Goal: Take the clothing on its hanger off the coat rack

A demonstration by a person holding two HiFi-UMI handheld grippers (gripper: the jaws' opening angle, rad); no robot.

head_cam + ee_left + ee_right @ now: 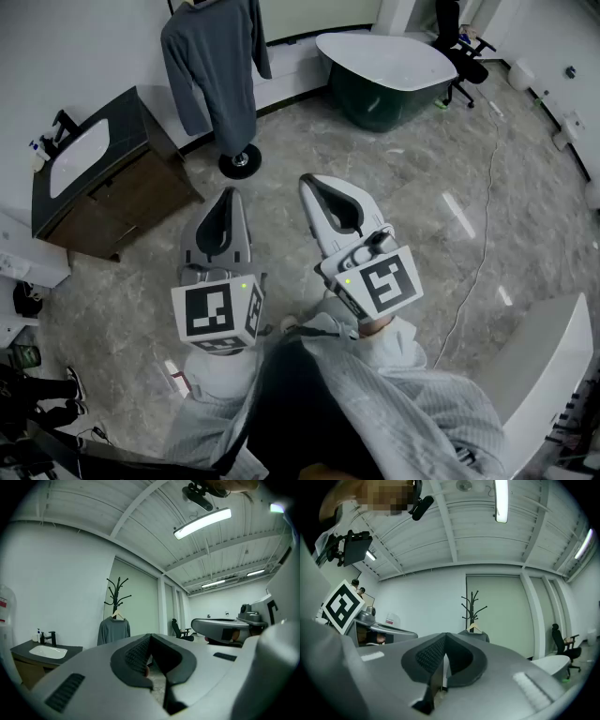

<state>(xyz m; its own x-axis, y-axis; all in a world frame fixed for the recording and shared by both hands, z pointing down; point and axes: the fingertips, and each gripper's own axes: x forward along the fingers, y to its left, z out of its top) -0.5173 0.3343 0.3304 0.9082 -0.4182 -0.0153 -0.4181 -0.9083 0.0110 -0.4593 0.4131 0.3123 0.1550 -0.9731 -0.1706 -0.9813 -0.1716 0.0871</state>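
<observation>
Both grippers are clenched with nothing in them. In the head view the left gripper (225,199) and right gripper (323,187) sit side by side above the marble-look floor (412,234), noses aimed at the coat rack (241,161), and both are well apart from it. Each gripper's own view backs that up: the left gripper (150,637) has its dark pads pressed together on nothing, and it's the same for the right gripper (445,637).

The clothing is a grey long-sleeved top (211,66), and it's still on the rack. It hangs on a pale hanger (118,616) hooked over the black branchy coat rack (117,590), right up by the white wall. From the left gripper view the top (113,630) shows in full, just left of the jaw tips. From the right gripper view only the hanger (474,628) and the top's shoulders (480,634) peek over the jaws, with the rack (473,604) rising above them.

To the left of the rack there's a dark sink cabinet (112,178). Off to the right sit a bathtub (384,66) and an office chair (464,47).
</observation>
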